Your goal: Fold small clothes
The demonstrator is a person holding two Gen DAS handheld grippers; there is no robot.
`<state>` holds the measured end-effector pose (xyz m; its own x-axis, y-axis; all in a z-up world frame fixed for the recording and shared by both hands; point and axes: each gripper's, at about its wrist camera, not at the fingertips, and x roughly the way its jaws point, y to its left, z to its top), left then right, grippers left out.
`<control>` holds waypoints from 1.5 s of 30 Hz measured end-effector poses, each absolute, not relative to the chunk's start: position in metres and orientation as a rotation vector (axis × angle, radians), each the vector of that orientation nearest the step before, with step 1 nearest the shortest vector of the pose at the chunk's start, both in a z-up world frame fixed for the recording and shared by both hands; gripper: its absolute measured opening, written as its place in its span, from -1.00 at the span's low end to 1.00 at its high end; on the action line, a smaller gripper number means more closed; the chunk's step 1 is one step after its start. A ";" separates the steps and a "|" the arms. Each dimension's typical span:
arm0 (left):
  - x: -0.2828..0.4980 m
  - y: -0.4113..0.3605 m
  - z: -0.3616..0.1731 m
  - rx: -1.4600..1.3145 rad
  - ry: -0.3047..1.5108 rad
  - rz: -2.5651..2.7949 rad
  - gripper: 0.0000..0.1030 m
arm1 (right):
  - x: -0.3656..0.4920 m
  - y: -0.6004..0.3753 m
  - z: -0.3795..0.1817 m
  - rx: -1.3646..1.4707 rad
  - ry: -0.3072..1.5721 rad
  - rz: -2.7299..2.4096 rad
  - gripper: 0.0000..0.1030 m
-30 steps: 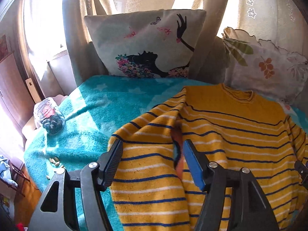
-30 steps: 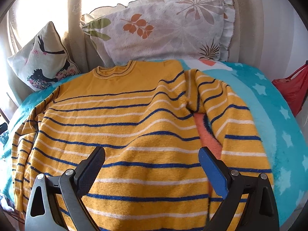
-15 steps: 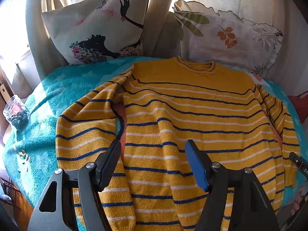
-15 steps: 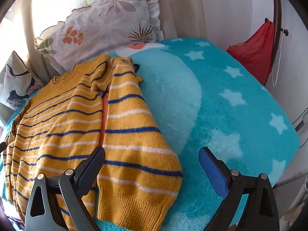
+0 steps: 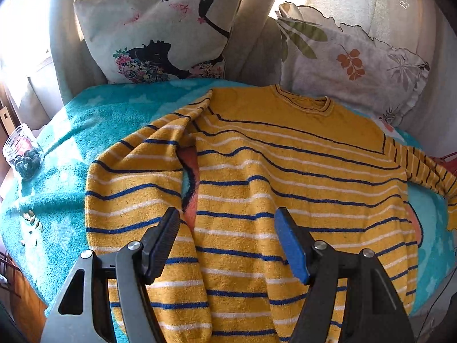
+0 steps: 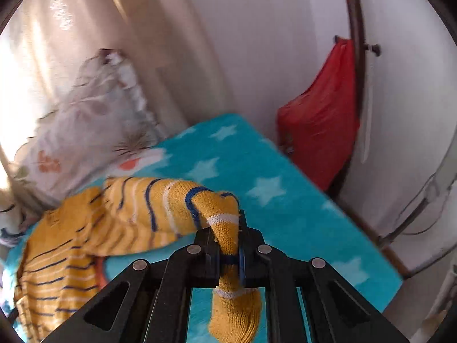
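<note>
A yellow sweater (image 5: 285, 171) with blue and white stripes lies face up on a teal star blanket (image 5: 65, 157), collar toward the pillows. Its left sleeve (image 5: 134, 188) is spread beside the body. My left gripper (image 5: 228, 243) is open and empty, hovering above the sweater's lower left part. My right gripper (image 6: 230, 254) is shut on the right sleeve (image 6: 225, 223) near its cuff and holds it lifted off the blanket (image 6: 285, 200); the cuff hangs down below the jaws. The rest of the sweater (image 6: 62, 257) lies to its left.
Two pillows lean at the back: one with a woman's silhouette (image 5: 162, 34), one with leaves (image 5: 351, 63). A glass jar (image 5: 24, 154) and some small seeds (image 5: 31, 220) sit at the blanket's left edge. A red bag (image 6: 320, 123) hangs by the wall on the right.
My right gripper has closed on the right sleeve near the cuff and lifted it. My left gripper has shifted slightly left over the sweater and stays open.
</note>
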<state>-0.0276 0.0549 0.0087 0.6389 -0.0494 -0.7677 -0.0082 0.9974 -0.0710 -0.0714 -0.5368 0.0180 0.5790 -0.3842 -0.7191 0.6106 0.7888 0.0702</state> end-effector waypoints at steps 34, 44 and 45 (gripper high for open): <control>-0.078 0.135 -0.027 -0.185 0.965 -0.264 -0.86 | -0.042 -0.286 -0.016 0.223 0.842 -0.071 0.37; -0.019 0.327 0.041 -0.479 0.731 0.127 -0.86 | -0.038 -0.244 -0.008 0.117 0.828 -0.019 0.37; -0.008 0.344 0.042 -0.512 0.739 0.146 -0.86 | -0.036 -0.239 -0.010 0.113 0.834 -0.010 0.37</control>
